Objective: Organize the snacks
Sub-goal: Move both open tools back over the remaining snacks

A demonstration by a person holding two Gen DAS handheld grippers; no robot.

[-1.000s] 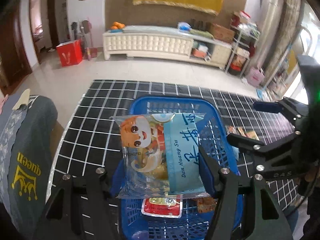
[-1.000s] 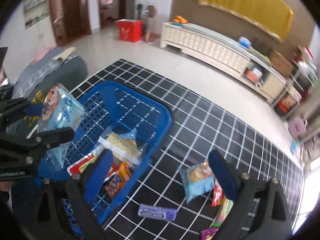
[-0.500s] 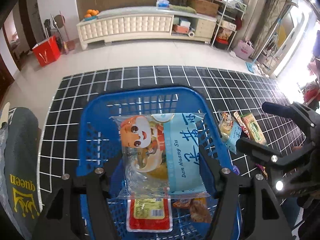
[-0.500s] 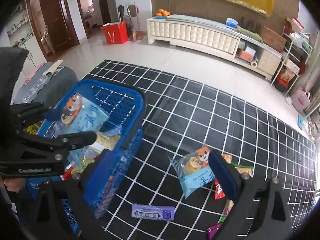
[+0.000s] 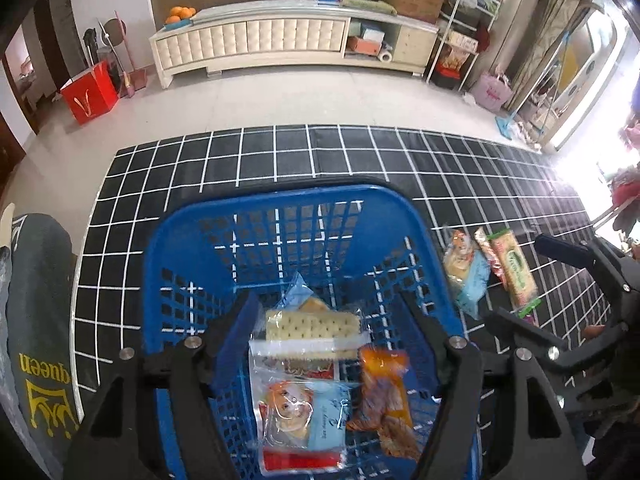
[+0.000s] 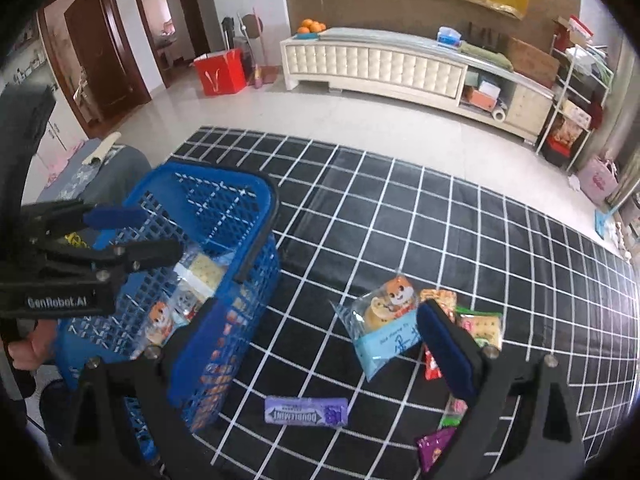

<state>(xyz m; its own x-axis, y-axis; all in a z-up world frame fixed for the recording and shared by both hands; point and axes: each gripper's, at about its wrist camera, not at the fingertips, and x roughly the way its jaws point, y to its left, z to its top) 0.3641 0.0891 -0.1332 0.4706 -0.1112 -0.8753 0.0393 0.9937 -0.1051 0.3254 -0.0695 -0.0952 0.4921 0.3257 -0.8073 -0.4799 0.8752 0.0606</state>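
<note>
Far left, a grey cushion (image 5: 36, 344) with yellow "queen" lettering sits just beside the black grid cloth (image 5: 280, 156). Next along, the blue basket (image 5: 276, 200) stands on that cloth, its rim close under the left gripper (image 5: 328, 320), whose fingers (image 5: 236, 328) are spread wide with nothing between them. Down inside the basket lie a cracker pack (image 5: 312, 324), a cartoon-fox snack bag (image 5: 300, 412) on top of a red packet, and an orange packet (image 5: 380, 392) tilted against its right side. The basket's walls hem the left fingers in on both sides; above the rim it is open.

Moving right in the right wrist view, a stretch of bare cloth lies between the basket wall (image 6: 236, 320) and the loose snacks. A purple gum pack (image 6: 306, 416) lies flat, near, on its own. Beyond it a second fox bag (image 6: 384, 320) lies on the cloth, touching the pile of small packets: a green-edged cracker pack (image 6: 482, 326) and a purple wrapper (image 6: 434, 442) nearest. The right gripper (image 6: 324, 332) hangs over this stretch, fingers (image 6: 444, 352) spread and holding nothing; the right one covers part of the pile.

Far off, the tiled floor (image 6: 320, 116), a white low cabinet (image 6: 380, 64) and a red bag (image 6: 220, 72) are well apart from the cloth
</note>
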